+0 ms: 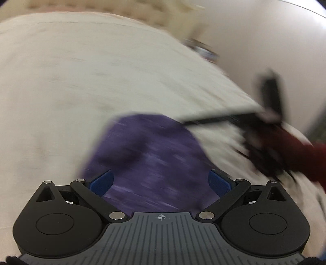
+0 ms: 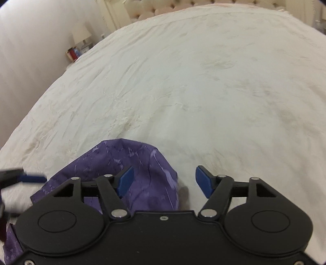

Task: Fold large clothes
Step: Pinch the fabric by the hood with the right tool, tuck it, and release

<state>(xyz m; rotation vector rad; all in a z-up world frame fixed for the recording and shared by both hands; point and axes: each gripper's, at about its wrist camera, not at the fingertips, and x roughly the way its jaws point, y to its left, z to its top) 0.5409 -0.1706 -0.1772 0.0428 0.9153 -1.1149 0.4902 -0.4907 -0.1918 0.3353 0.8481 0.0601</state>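
Note:
A purple patterned garment [image 1: 150, 163] lies bunched on the near part of a white bedspread [image 1: 101, 81]. My left gripper [image 1: 161, 179] is open, its blue pads spread wide over the cloth. The view is blurred by motion. My right gripper [image 2: 165, 179] is open too, with the garment [image 2: 130, 163] under its left pad [image 2: 125, 179] and bare bedspread [image 2: 203, 91] under the right pad. The right gripper and a red-sleeved hand [image 1: 273, 142] show blurred at the right of the left wrist view. The left gripper's tip [image 2: 30, 178] shows at the left edge of the right wrist view.
A tufted cream headboard [image 2: 163, 10] stands at the far end of the bed. A bedside table with a white lamp [image 2: 81, 34] and small items [image 2: 73, 54] sits by the wall at the far left. The bed edge runs along the left.

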